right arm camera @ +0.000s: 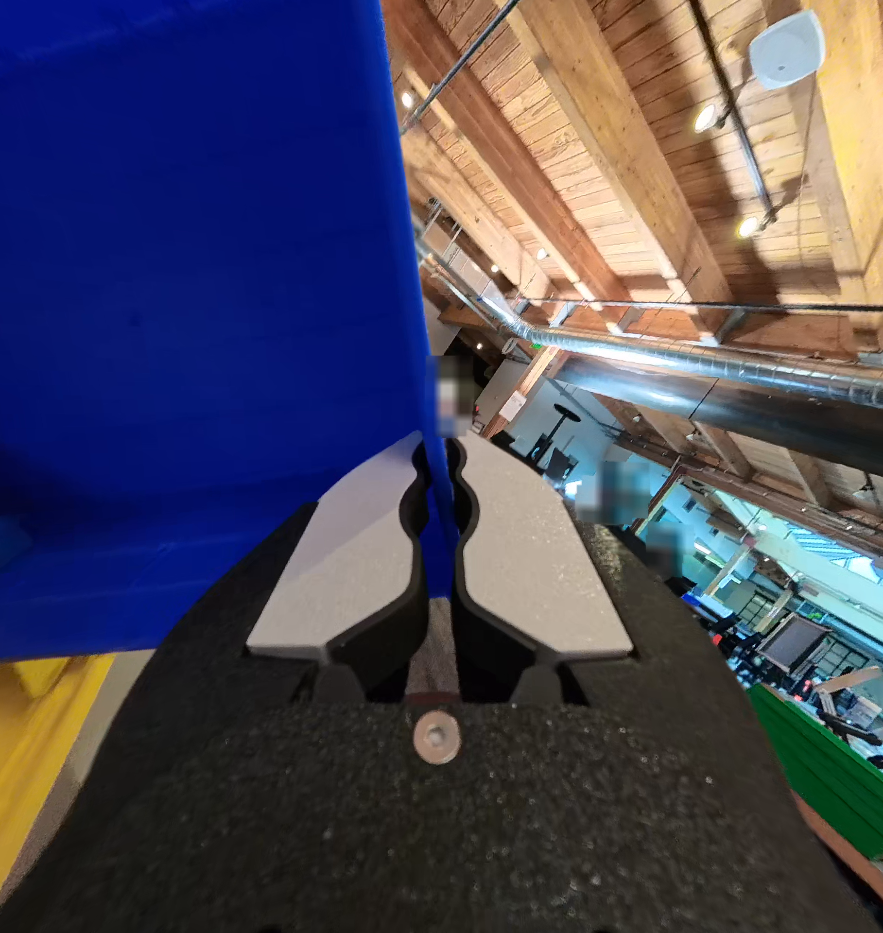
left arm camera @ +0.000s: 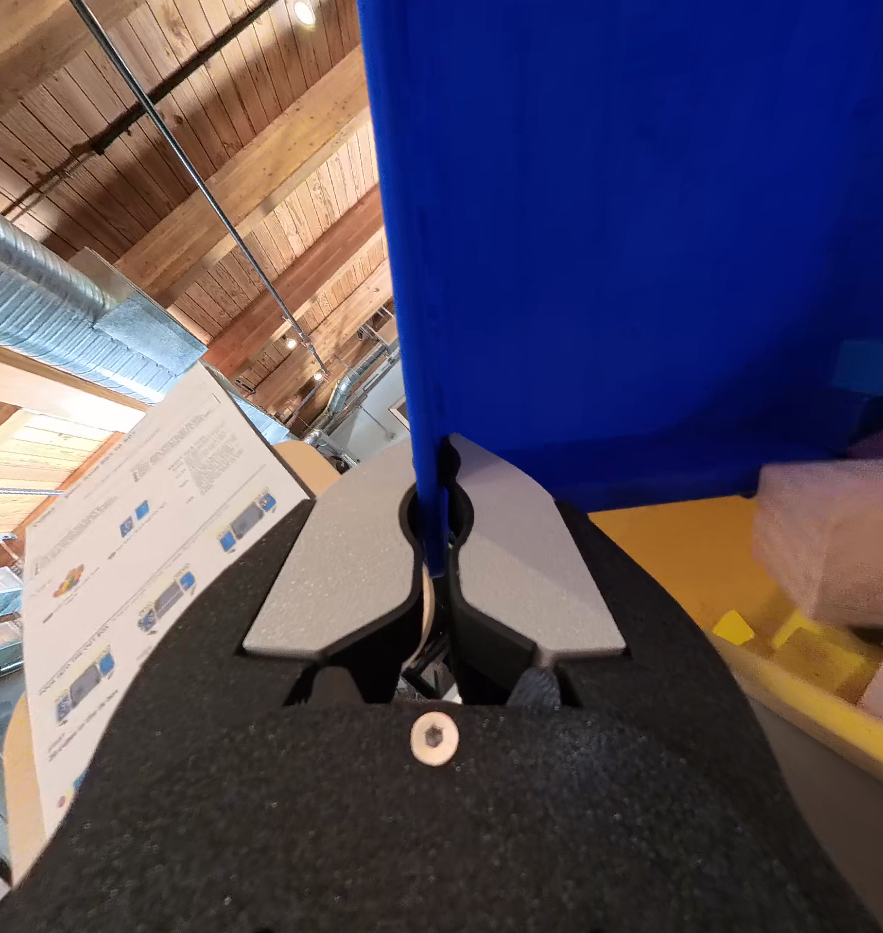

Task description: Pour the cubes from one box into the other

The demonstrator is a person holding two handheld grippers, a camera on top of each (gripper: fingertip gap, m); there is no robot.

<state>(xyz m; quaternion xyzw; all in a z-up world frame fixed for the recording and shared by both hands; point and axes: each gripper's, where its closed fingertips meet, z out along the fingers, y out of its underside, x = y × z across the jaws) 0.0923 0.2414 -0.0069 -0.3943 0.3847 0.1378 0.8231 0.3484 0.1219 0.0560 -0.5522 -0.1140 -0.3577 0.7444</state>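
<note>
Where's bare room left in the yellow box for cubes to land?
Bare patch: the yellow box's floor near the blue box's lower edge, left of the cubes. Crowded: the right side, where a pale pink cube, yellow cubes and more pile up. The left tongs hold the blue box's wall.

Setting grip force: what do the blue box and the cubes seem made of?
Blue box: likely thin, smooth plastic; its wall is a slim edge pinched in the left gripper and the right gripper. Cubes: matte, blurred, perhaps foam or wood; cannot tell.
</note>
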